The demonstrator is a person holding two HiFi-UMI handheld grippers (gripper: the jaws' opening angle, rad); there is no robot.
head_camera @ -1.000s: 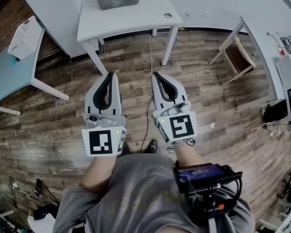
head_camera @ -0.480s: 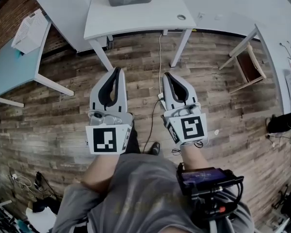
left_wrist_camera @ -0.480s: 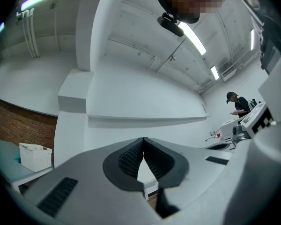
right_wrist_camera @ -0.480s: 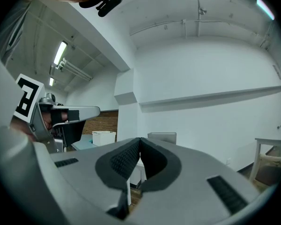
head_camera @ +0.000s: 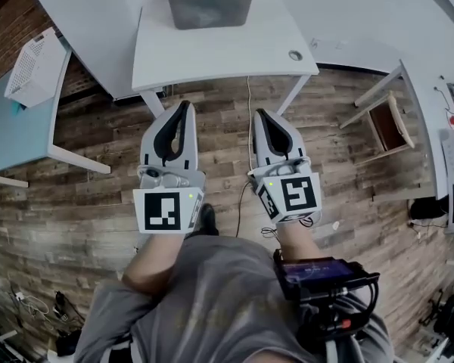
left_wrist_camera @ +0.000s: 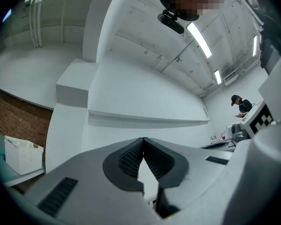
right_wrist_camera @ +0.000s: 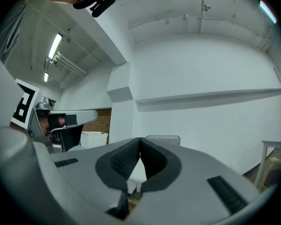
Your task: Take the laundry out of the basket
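The left gripper [head_camera: 185, 106] is holding its jaws pressed together on nothing, and the right gripper [head_camera: 259, 114] is doing the same — in each gripper view the dark pads [left_wrist_camera: 129, 159] are meeting at the tips with nothing between them. Both are pointing toward the top of the head view, side by side over the wooden floor [head_camera: 91, 195] at mid-frame, well short of the white table [head_camera: 219, 51]. The grey basket [head_camera: 209, 2] is sitting on that table at the top centre of the frame, apart from both grippers; whatever laundry is lying in it is too dim to make out. So the task is looking unstarted: nothing is being gripped, no cloth is lying outside the basket, and the whole job is waiting to be done — reaching the basket, opening the jaws, lifting the pieces out.
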